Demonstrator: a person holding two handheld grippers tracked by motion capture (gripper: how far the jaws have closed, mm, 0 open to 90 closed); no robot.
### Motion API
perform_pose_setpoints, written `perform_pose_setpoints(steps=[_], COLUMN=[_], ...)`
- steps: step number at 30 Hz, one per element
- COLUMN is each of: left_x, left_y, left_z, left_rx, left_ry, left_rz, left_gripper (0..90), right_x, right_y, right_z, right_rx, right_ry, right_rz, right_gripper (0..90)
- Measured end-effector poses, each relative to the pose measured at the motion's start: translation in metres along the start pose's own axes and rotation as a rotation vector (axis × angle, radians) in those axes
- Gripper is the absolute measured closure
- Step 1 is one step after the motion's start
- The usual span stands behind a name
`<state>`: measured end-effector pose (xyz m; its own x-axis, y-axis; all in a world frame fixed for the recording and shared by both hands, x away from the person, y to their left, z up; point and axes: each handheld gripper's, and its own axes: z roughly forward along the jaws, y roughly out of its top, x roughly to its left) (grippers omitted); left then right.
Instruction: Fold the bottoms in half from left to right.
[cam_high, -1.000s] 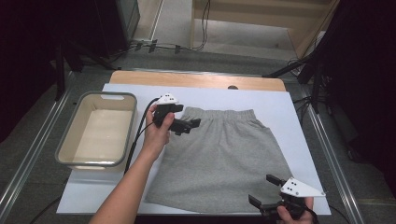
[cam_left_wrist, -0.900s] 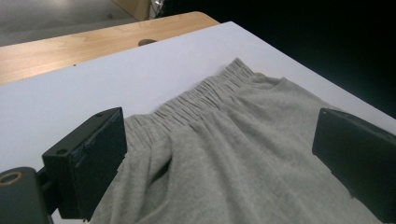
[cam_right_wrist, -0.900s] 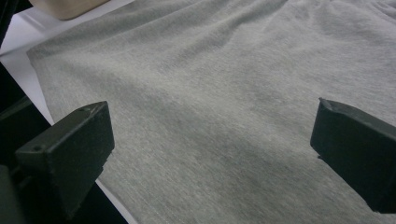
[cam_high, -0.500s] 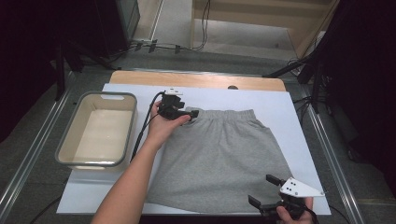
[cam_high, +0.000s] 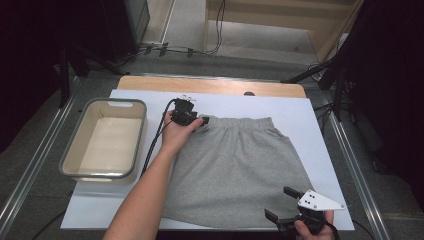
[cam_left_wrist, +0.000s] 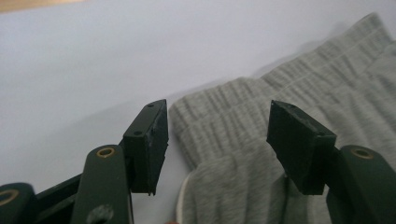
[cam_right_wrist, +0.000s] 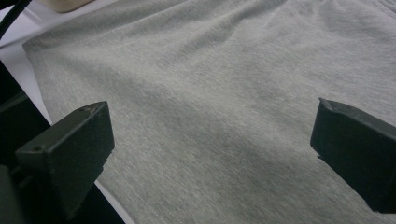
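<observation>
The grey knitted skirt (cam_high: 235, 170) lies flat on the white-covered counter (cam_high: 305, 115), unfolded. The left gripper (cam_high: 196, 121) straddles its waistband corner (cam_left_wrist: 205, 116); the jaws have just been closing, not yet clamped. The right gripper (cam_high: 286, 206) hovers at the hem, jaws apart. Grasping and folding remain.

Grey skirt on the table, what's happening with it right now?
A person works the grey skirt, laid flat on a white sheet. The left tongs straddle the waistband corner and have just been closing, pads not yet pressing. The right tongs hover open at the hem's near right corner. A beige bin sits at the left.
</observation>
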<state>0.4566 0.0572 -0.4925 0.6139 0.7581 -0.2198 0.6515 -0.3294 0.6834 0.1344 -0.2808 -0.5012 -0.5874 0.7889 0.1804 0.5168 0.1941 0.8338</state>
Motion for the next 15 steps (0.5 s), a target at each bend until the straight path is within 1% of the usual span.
perform_pose_setpoints(steps=[2,4,6,8,9,10,11,12,13,15], left_x=[0.0005,0.0002,-0.0008,-0.0008,-0.0007,-0.0009,-0.003,-0.0038,-0.004,-0.0036], left_y=[-0.0022,-0.0044,-0.0059,-0.0067,-0.0073,-0.0079,-0.0087,-0.0088,-0.0086,-0.0087], left_z=[0.003,0.0049,0.0056,0.0057,0.006,0.006,0.0064,0.0061,0.0059,0.0059], left_rx=[0.03,0.048,0.041,0.039,0.035,0.039,0.033,0.039,0.042,0.053], left_ry=[0.009,0.019,0.022,0.013,-0.009,-0.023,-0.012,-0.003,-0.006,-0.026], left_rz=[0.007,0.013,0.005,-0.006,-0.022,-0.02,-0.017,-0.006,-0.01,-0.023], left_gripper=[38.3,38.4,39.5,41.1,43.5,45.4,46.8,49.2,51.8,61.6], right_x=[0.0007,0.001,0.0005,0.0,0.0001,0.0003,0.0006,0.0012,0.0017,0.0023], right_y=[0.0001,0.0001,-0.0001,-0.0002,-0.0001,0.0,0.0002,0.0004,0.0006,0.0009], right_z=[0.0003,0.0005,0.0008,0.001,0.001,0.0011,0.0013,0.0013,0.0016,0.0027], right_rx=[0.002,0.004,0.003,0.004,0.004,0.004,0.005,0.005,0.005,0.009], right_ry=[-0.001,0.002,0.002,0.002,0.001,0.001,0.001,0.0,0.003,0.004], right_rz=[-0.005,-0.003,-0.002,-0.003,-0.002,-0.001,-0.004,-0.002,-0.001,-0.007], right_gripper=[0.0,0.0,0.0,0.0,0.0,0.0,0.0,0.0,0.0,0.0])
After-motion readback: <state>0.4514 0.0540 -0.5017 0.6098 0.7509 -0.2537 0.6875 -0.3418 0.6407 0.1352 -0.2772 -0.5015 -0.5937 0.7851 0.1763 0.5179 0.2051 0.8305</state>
